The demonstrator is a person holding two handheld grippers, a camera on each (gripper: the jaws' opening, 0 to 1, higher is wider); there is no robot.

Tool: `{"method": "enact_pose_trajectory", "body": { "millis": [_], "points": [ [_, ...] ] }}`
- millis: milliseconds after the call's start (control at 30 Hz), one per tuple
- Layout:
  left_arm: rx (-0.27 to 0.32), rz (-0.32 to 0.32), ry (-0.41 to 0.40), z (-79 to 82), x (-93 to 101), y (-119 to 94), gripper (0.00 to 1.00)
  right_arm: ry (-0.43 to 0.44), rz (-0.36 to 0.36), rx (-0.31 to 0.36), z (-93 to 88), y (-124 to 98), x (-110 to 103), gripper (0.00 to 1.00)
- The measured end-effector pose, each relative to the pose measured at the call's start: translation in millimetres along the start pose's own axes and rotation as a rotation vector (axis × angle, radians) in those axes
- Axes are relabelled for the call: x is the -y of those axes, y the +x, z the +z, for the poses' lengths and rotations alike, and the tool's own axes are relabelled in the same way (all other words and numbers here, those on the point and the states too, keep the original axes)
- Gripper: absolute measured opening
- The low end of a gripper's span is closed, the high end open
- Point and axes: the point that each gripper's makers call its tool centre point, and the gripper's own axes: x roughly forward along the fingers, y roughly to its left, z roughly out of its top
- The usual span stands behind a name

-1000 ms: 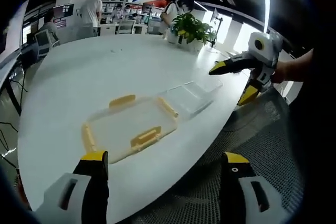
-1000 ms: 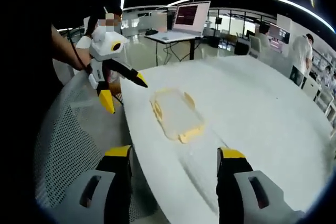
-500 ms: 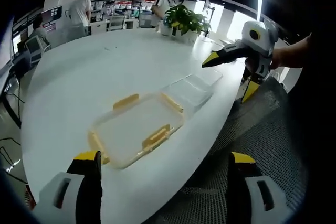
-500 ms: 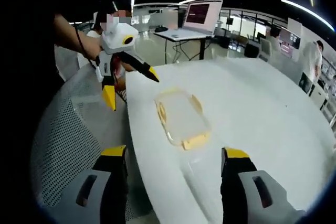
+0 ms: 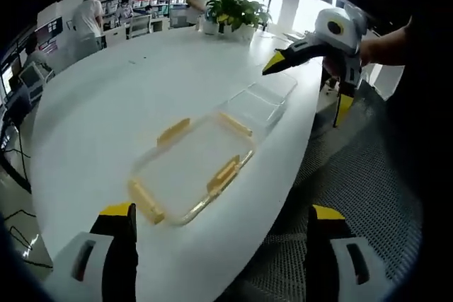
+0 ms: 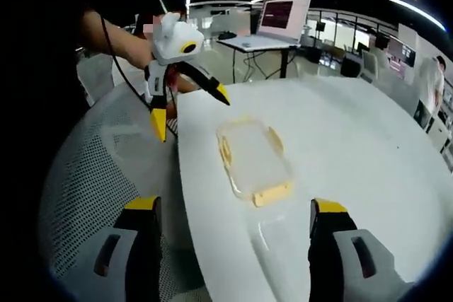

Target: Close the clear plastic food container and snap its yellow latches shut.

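A clear lid with four yellow latches (image 5: 191,167) lies flat near the edge of the white table (image 5: 99,104). A plain clear tub (image 5: 258,107) sits just past it, apart from the lid. My left gripper (image 5: 221,211) is open and empty, short of the lid. My right gripper (image 5: 308,88) hovers open beyond the tub at the table's edge. In the right gripper view the lid (image 6: 253,160) lies ahead and the tub (image 6: 276,235) shows faintly nearer. My right gripper (image 6: 234,205) is open there, and my left gripper (image 6: 191,109) hangs open past the lid, held by a hand.
A grey mesh chair (image 5: 340,189) stands against the table's edge and appears again as mesh (image 6: 92,167). A potted plant (image 5: 237,12) stands at the table's far end. People (image 5: 88,15) stand in the background. A laptop (image 6: 283,15) sits on a desk beyond.
Both views have shifted as the hands moved; each gripper now looks down more steeply on the lid and tub. Lid and tub lie where they were. Both grippers stay open.
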Motion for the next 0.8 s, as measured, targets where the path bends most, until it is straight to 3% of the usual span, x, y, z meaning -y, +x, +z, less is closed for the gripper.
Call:
{"method": "enact_pose_trajectory", "body": {
  "millis": [800],
  "points": [
    [-0.143,-0.044,0.147,-21.7,-21.8,4.7,0.96,-0.060,0.011,-0.072,5.7,24.1,16.8,0.75]
  ]
}}
